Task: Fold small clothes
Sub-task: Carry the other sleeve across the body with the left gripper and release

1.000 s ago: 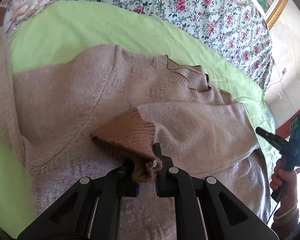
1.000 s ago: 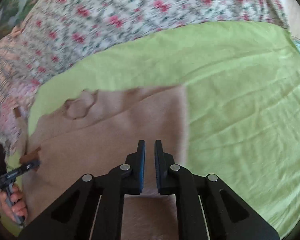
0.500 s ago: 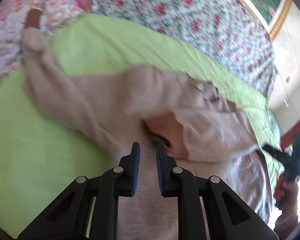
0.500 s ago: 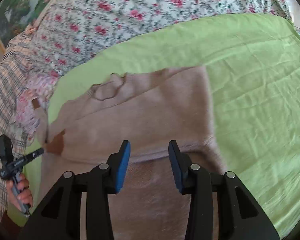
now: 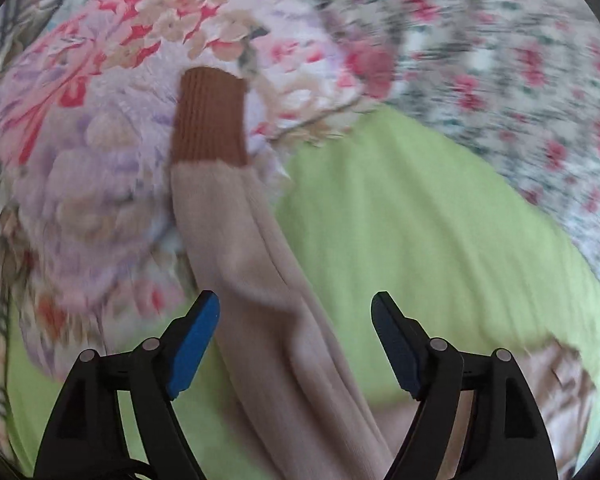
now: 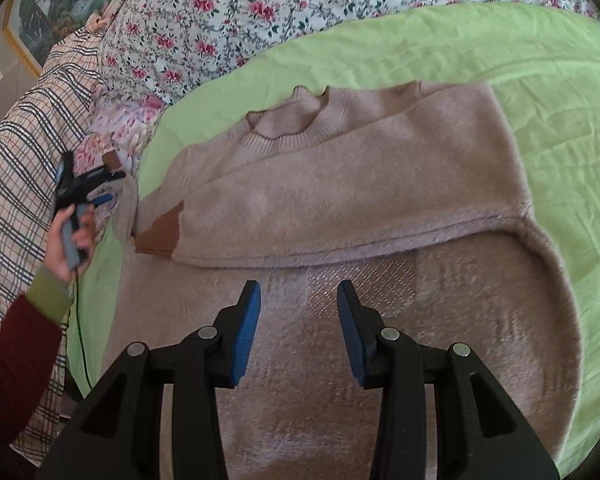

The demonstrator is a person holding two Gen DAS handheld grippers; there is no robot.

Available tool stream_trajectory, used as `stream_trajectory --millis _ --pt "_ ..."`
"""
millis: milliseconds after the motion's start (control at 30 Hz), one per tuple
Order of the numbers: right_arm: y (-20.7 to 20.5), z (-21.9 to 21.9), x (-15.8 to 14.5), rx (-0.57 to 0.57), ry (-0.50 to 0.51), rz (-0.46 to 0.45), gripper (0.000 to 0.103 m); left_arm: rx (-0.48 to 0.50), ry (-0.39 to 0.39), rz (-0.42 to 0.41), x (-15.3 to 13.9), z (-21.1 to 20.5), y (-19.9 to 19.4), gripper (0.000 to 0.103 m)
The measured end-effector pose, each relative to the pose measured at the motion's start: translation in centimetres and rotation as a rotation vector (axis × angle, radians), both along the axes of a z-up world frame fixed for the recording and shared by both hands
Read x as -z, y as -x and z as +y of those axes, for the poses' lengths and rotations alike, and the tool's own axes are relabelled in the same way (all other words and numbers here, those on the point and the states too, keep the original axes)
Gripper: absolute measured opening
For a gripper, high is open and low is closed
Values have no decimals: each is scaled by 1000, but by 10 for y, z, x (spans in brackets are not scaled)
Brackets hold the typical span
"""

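Now left tool [image 5: 296, 312] — jaws just spread — above unfolded sleeve [image 5: 252, 264].

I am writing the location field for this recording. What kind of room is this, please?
Most likely a bedroom: the sweater lies on a bed with a green sheet, a floral quilt behind it and a framed picture on the wall.

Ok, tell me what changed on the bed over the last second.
The left gripper let go of the brown cuff it had laid across the sweater, swung out over the other sleeve and its jaws have just been opening, pads not pressing the sleeve. The right gripper also opened, empty. The sweater body stayed flat on the green sheet.
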State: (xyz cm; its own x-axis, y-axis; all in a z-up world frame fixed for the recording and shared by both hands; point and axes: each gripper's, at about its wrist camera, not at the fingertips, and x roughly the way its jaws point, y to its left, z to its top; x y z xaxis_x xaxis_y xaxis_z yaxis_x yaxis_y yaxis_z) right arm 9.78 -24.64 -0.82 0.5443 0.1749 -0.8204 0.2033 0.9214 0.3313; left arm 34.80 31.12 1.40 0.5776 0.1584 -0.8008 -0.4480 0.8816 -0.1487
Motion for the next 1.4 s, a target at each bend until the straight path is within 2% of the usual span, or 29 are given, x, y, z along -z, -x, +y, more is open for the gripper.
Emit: stream_trajectory --millis 100,133,167,233,267,367,467,600,800,867,1033,1200,1300,1367,1400 --pt "-1 0 5 -2 -4 13 41 -38 -22 54 14 23 -27 75" --pt "-2 -1 7 0 -4 18 41 -34 -28 56 18 25 -31 54" --pt "-3 -2 7 1 -2 20 41 -25 -26 62 22 27 -34 26" --pt "-3 -2 7 2 1 21 41 0 -17 48 22 29 -34 13" --pt "-3 -3 7 3 3 19 41 15 -30 24 17 27 -30 11" --pt "0 -2 4 4 1 4 41 72 -45 -51 -3 7 -11 10" --pt "3 0 0 5 -6 -14 41 176 -29 -148 -32 -29 13 10" --pt "11 1 -7 22 -14 -37 41 362 -3 -254 -64 -99 48 10" --pt "28 -8 -16 64 -8 -55 41 677 65 -315 -75 -234 90 10" --pt "34 -15 -15 89 -10 -55 41 754 69 -314 -72 -270 105 10" --pt "42 -32 -10 141 -35 -53 41 885 54 -226 -28 -353 103 10" --pt "38 -40 -6 161 -52 -49 41 951 30 -90 24 -386 100 15" --pt "29 -41 -6 159 -58 -58 41 941 55 -53 33 -379 105 27" --pt "20 -40 -7 151 -62 -66 41 923 51 -61 30 -368 120 50" --pt "12 -38 -8 142 -65 -72 41 908 44 -75 27 -360 129 53"
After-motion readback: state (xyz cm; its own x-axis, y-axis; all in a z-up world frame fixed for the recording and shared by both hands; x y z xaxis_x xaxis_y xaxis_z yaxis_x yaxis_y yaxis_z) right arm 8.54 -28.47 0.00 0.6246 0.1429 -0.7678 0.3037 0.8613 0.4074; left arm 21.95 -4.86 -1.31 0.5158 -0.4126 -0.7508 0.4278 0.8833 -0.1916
